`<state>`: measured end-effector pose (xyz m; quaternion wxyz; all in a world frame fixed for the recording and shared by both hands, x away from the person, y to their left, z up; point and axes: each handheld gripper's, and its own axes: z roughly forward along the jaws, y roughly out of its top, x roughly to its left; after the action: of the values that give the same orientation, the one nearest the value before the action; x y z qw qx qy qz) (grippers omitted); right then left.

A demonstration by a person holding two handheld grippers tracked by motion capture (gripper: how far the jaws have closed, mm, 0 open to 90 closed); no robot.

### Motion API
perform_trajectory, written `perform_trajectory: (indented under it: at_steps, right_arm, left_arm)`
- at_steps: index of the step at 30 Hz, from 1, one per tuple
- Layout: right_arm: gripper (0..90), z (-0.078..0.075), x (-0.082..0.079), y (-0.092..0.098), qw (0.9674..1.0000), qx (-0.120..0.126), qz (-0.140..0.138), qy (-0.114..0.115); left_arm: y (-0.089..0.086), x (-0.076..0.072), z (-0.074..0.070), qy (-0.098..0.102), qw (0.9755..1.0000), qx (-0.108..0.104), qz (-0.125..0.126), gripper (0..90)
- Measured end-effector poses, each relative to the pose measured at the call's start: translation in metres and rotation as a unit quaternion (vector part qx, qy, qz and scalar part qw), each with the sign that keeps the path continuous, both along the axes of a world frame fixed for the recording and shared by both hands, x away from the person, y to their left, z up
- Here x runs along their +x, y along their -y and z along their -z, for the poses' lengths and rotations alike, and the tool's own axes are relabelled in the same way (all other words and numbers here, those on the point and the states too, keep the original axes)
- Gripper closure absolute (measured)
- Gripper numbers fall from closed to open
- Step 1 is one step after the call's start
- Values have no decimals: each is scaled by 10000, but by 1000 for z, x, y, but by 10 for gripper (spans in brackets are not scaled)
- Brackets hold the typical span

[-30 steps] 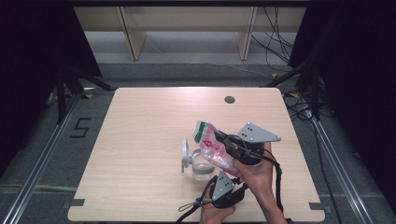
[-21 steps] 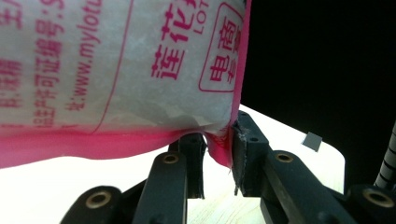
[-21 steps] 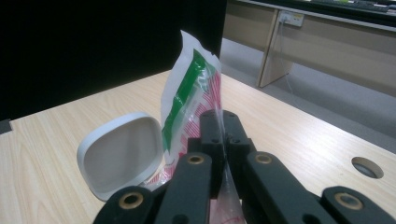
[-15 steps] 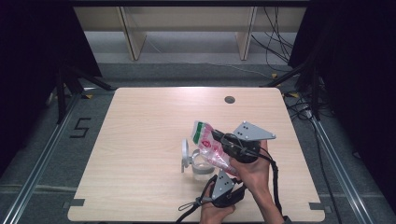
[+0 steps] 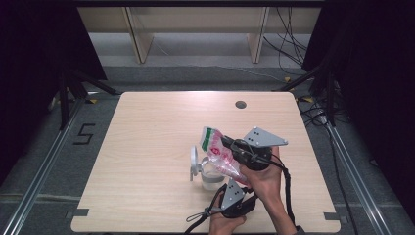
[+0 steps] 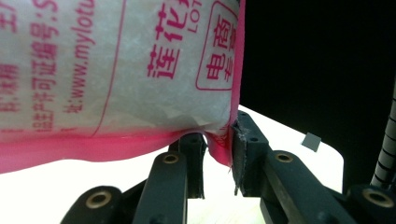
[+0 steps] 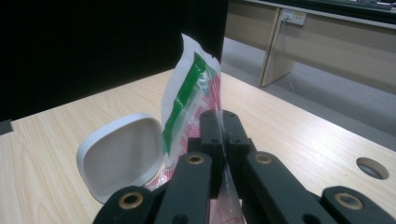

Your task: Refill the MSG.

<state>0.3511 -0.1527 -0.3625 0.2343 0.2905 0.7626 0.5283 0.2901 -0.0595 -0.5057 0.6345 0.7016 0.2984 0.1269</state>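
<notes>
Crinkling pink-printed plastic bag (image 5: 219, 152), pinched

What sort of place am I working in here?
Probably a lab recording bay, not a home: a bare light wooden table with a round cable hole, black curtains on both sides, metal floor rails and loose black cables on the grey floor.
</notes>
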Motion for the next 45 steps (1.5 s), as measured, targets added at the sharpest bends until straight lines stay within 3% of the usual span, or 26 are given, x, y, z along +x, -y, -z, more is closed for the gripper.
perform_trajectory:
  at_steps: [3, 5, 6, 12, 15, 16, 18, 20, 21, 26, 27, 31, 35, 45]
  right_arm:
    - [900, 0, 1, -1, 9999, 35, -120, -10]
    - [900, -1, 2, -1, 9999, -57, -75, 77]
    - [900, -1, 1, -2, 9999, 1, -96, -44]
    - [900, -1, 2, -3, 10000, -20, -31, 52]
    - [900, -1, -1, -6, 9999, 26, -55, -146]
    - [900, -1, 1, -5, 9999, -35, -92, -22]
    - [900, -1, 2, -6, 9999, -47, -115, 58]
    - [900, -1, -1, -7, 9999, 35, -66, -150]
    - [900, -1, 0, -7, 9999, 10, -55, -123]
    - [900, 0, 0, -7, 9999, 6, -121, -96]
    - [900, -1, 1, -7, 9999, -22, -126, 3]
    - [900, 0, 2, -7, 9999, -3, -101, 16]
    - [900, -1, 2, -7, 9999, -4, -115, 1]
    - [900, -1, 3, -10, 9999, -32, -102, -7]
  left_arm:
    - [0, 0, 0, -6, 10000, -22, -3, 755]
    - [0, 1, -1, 2, 10000, -6, -26, 754]
    - [0, 1, -2, -11, 10000, 12, -33, 755]
    - [0, 1, -2, -16, 10000, -23, -40, 756]
    - [0, 0, -3, -7, 10000, -24, -49, 756]
    - [-1, 0, -3, -35, 10000, 44, -81, 756]
    - [-1, 1, -2, 1, 10000, -29, -34, 756]
    - [0, 1, -3, 4, 10000, -43, -38, 756]
    - [-1, 0, -4, -23, 10000, 32, -81, 756]
    - [0, 1, -3, 1, 10000, -49, -44, 756]
    - [-1, 0, -4, -27, 10000, 31, -82, 756]
    - [0, 1, -3, -10, 10000, -57, -44, 756]
    - [-1, 0, -5, -44, 10000, 17, -78, 756]
    - [0, 2, -5, -15, 10000, -72, -55, 756]
